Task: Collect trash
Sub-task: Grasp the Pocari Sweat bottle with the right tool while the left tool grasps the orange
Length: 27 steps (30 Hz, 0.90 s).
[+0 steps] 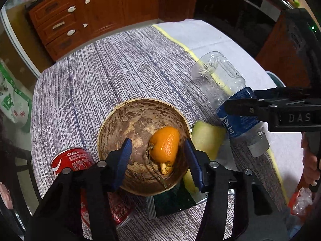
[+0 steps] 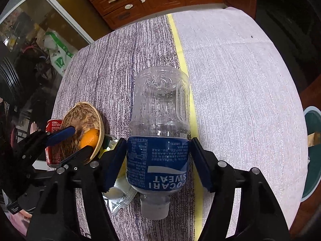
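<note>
A brown coconut-shell bowl sits on the table with orange peel inside. My left gripper is open, its blue pads either side of the peel, one pad inside the bowl, one at its right rim. My right gripper is shut on an empty clear Pocari Sweat bottle, gripping its blue label, cap toward the camera. The bottle and right gripper also show in the left wrist view. A red Coke can lies left of the bowl. A green melon rind lies right of the bowl.
A foil snack wrapper and a dark green packet lie by the bowl. The table has a striped cloth and a white cloth with a yellow edge. A teal bin stands at the right. Wooden cabinets are behind.
</note>
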Tool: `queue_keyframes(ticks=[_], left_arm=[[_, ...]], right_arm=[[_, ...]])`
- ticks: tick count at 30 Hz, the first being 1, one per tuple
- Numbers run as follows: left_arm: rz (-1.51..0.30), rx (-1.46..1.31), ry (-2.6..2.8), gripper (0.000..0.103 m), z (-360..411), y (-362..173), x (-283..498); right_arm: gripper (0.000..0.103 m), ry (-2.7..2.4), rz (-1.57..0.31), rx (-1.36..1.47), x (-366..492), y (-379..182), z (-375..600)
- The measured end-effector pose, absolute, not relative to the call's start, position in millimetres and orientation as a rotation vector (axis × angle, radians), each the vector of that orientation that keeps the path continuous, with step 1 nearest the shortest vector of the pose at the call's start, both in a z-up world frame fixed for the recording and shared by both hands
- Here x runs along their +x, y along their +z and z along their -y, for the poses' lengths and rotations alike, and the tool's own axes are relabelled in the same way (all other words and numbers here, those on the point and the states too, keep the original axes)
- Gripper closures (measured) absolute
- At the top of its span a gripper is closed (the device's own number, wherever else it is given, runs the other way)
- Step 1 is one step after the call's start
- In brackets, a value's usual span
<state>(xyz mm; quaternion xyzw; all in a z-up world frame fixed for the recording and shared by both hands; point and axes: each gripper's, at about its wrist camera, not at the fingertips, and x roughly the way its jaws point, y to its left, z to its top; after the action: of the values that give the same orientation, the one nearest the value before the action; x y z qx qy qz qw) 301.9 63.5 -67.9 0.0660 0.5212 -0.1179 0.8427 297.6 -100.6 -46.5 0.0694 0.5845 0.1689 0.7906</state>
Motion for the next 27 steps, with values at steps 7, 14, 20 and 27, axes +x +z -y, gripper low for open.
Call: queue_keyframes(ticks=[7, 14, 20, 27], left_arm=[[-1.127, 0.127, -0.242, 0.051, -64.3, -82.8, 308.4], [-1.097, 0.159, -0.252, 0.078, -54.8, -81.5, 302.3], [-1.053, 0.146, -0.227, 0.079, -50.7, -65.6, 295.9], [-0.993, 0.138, -0.200, 0.079, -43.6, -34.1, 279.7]], right_arm=[[0.040, 0.382, -1.278, 0.173, 298.1, -51.5, 104.7], [0.041, 0.380, -1.289, 0.162, 293.6, -59.3, 100.9], [0.041, 0.381, -1.278, 0.178, 289.9, -49.9, 108.1], [0.041, 0.377, -1.219, 0.206, 275.7, -19.0, 129.1]])
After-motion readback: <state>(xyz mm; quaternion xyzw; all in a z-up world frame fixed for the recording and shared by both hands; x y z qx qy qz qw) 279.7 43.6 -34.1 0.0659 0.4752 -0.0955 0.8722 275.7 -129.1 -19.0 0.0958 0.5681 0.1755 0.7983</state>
